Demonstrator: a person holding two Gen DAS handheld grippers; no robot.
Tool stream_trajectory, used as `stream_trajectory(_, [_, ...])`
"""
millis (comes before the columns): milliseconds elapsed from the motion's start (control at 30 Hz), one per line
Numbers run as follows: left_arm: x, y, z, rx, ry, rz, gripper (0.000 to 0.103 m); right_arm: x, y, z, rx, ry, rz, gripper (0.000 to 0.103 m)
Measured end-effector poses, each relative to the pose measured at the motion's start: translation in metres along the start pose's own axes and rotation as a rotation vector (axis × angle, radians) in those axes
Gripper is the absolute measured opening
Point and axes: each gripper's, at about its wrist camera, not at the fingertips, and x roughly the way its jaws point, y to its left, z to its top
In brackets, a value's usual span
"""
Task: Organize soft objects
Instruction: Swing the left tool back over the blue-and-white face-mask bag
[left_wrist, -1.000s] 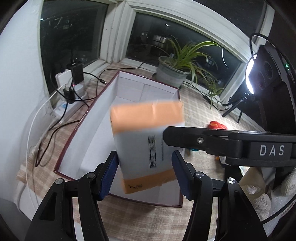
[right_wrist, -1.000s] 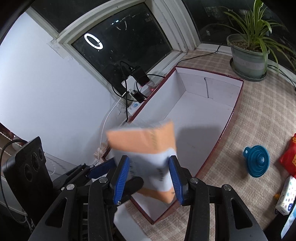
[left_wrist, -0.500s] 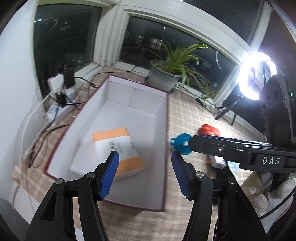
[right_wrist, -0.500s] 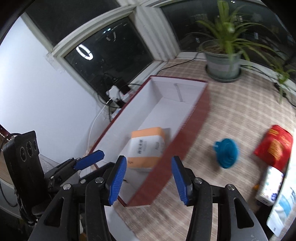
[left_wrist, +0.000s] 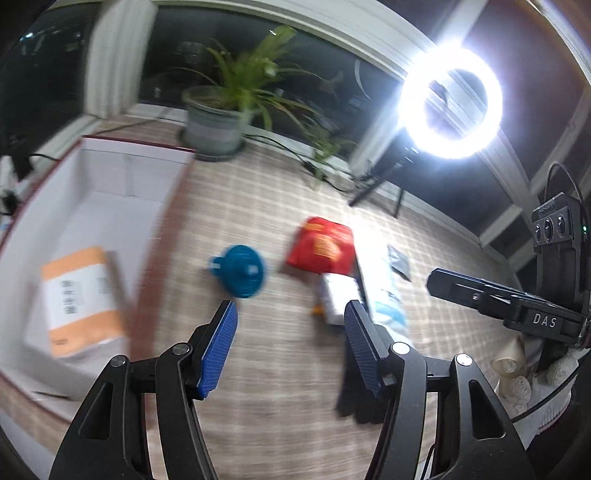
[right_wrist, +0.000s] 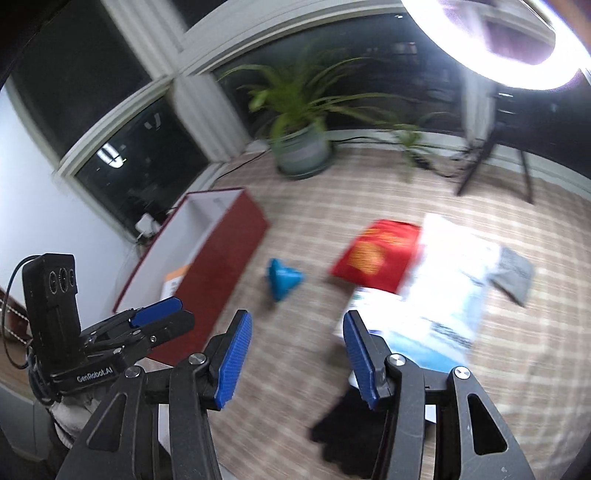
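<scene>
With the left gripper (left_wrist: 290, 345) opening and the right gripper (right_wrist: 297, 354) gaping, both empty, we judge the red snack bag (right_wrist: 380, 254) light, crinkly and slippery, best pinched at an edge seam.

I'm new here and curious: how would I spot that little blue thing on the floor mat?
Start at the long white-lined box with dark red walls on the checked mat. Just past its side wall, between it and the red packet, lies the blue funnel. It is the only round, solid blue item; its neighbours are flat packets.
</scene>
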Motion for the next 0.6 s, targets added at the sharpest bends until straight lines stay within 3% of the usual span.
stream_trajectory(267, [0.051,-0.056,0.001,0.030,0.089,-0.094,0.060,-0.044,-0.071,-0.021,0.022,-0.025,-0.104,0.052])
stream_trajectory(600, [0.119,-0.097,0.011,0.064,0.207,-0.107,0.060,-0.077,-0.147,-0.037,0.078,-0.058,-0.176,0.057])
